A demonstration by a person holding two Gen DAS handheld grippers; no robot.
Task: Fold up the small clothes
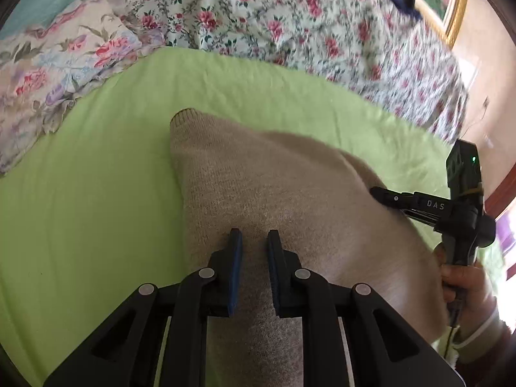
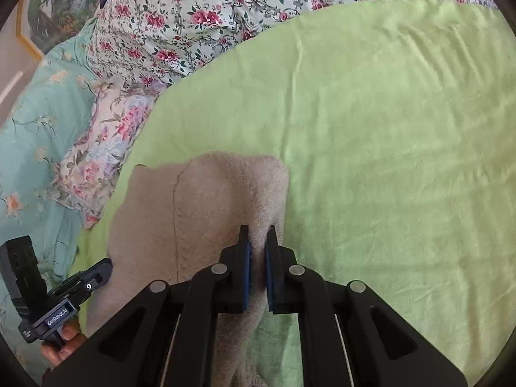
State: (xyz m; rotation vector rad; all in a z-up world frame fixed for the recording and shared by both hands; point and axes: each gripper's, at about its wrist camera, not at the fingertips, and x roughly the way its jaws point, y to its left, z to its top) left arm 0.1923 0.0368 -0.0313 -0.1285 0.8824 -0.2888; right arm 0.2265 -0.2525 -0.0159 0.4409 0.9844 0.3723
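Observation:
A beige knit garment [image 1: 258, 187] lies on a light green sheet [image 1: 96, 177]; it also shows in the right wrist view [image 2: 200, 200]. My left gripper [image 1: 254, 235] sits over the garment's near part, its jaws a small way apart with knit fabric between them. My right gripper [image 2: 258, 235] is shut on the garment's right edge and holds a fold of it raised. The right gripper also shows in the left wrist view [image 1: 380, 195] at the garment's right side. The left gripper shows in the right wrist view [image 2: 100, 271] at the garment's left edge.
A floral quilt [image 1: 290, 16] is bunched along the far side of the green sheet [image 2: 387, 129]. A floral pillow [image 1: 48, 74] and a teal cover [image 2: 32, 122] lie to the left. A gold-framed picture [image 1: 454, 3] hangs on the wall.

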